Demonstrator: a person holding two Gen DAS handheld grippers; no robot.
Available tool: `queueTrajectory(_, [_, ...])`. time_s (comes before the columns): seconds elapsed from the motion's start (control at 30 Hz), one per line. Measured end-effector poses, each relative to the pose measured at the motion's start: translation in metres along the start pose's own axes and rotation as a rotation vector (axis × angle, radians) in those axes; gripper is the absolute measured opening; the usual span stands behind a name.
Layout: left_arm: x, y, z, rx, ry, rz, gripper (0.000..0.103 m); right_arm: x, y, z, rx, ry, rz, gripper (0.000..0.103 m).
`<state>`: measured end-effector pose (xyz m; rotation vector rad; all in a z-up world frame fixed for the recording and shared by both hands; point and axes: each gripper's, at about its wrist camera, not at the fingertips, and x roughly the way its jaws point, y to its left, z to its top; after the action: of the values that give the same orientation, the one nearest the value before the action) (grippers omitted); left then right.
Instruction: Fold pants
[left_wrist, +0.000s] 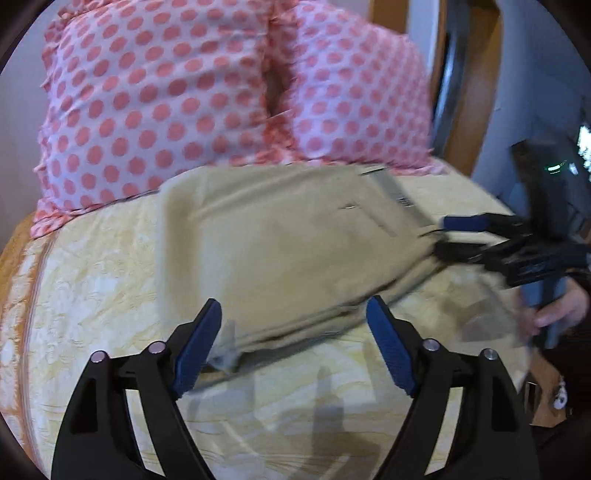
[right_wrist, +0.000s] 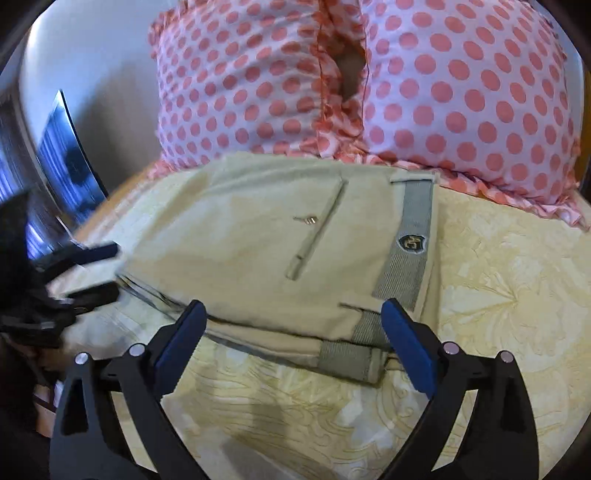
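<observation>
Hovering low over the bed, the left gripper (left_wrist: 293, 347) has its blue-padded fingers spread wide and holds nothing; the near folded edge of the beige cotton pants (left_wrist: 280, 243) lies just ahead of its tips. The right gripper (right_wrist: 291, 343) is likewise wide open and empty, its fingers flanking the stacked grey waistband (right_wrist: 408, 254) at the pants' near corner. The pants lie folded into a flat, layered rectangle on the pale yellow patterned bedspread (right_wrist: 498, 295). Behind them, touching the far edge, stand two pink polka-dot pillows (left_wrist: 155, 96) with frilled seams.
</observation>
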<state>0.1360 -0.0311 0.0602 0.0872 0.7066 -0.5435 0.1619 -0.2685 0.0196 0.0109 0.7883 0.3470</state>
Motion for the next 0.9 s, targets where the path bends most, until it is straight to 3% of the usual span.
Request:
queueTrajectory(0.07, [0.002,-0.008,-0.004,0.029,0.011,-0.030,0.082,0.004,-0.010,-0.003,0.054,0.013,-0.029,0.095])
queueTrajectory(0.17, [0.009,-0.022,-0.009,0.084,0.030,-0.023,0.082,-0.005,-0.019,-0.003,0.077,-0.036,-0.059,0.095])
queueTrajectory(0.23, [0.020,-0.021,-0.008,0.062,0.075,-0.052,0.082,-0.006,-0.017,0.002,0.048,-0.051,-0.106,0.095])
queueTrajectory(0.27, [0.032,-0.017,-0.008,0.023,0.137,-0.080,0.082,-0.004,-0.016,0.003,0.031,-0.045,-0.127,0.095])
queueTrajectory(0.33, [0.040,-0.015,-0.014,-0.024,0.189,-0.100,0.085,0.007,-0.015,0.003,0.001,0.008,-0.195,0.095])
queueTrajectory(0.4, [0.041,-0.013,-0.013,-0.040,0.187,-0.106,0.086,0.031,-0.022,-0.004,-0.012,0.136,-0.247,0.096])
queueTrajectory(0.57, [0.010,-0.013,-0.023,-0.065,0.124,-0.074,0.086,0.004,-0.027,-0.010,0.029,0.075,-0.224,0.097])
queueTrajectory(0.63, [-0.021,-0.008,-0.030,-0.091,0.044,0.004,0.089,-0.017,-0.024,-0.018,0.050,0.026,-0.177,0.101])
queueTrajectory(0.7, [-0.048,0.000,-0.043,-0.137,-0.021,0.122,0.101,-0.031,-0.017,-0.028,0.067,-0.012,-0.148,0.101])
queueTrajectory(0.73, [-0.054,0.002,-0.048,-0.154,-0.035,0.181,0.102,-0.038,-0.014,-0.039,0.092,-0.026,-0.126,0.101])
queueTrajectory(0.83, [-0.063,0.002,-0.066,-0.194,-0.018,0.314,0.102,-0.039,0.000,-0.062,0.138,-0.022,-0.100,0.101])
queueTrajectory(0.9, [-0.063,-0.001,-0.075,-0.223,-0.013,0.339,0.102,-0.035,0.015,-0.077,0.156,-0.013,-0.119,0.101])
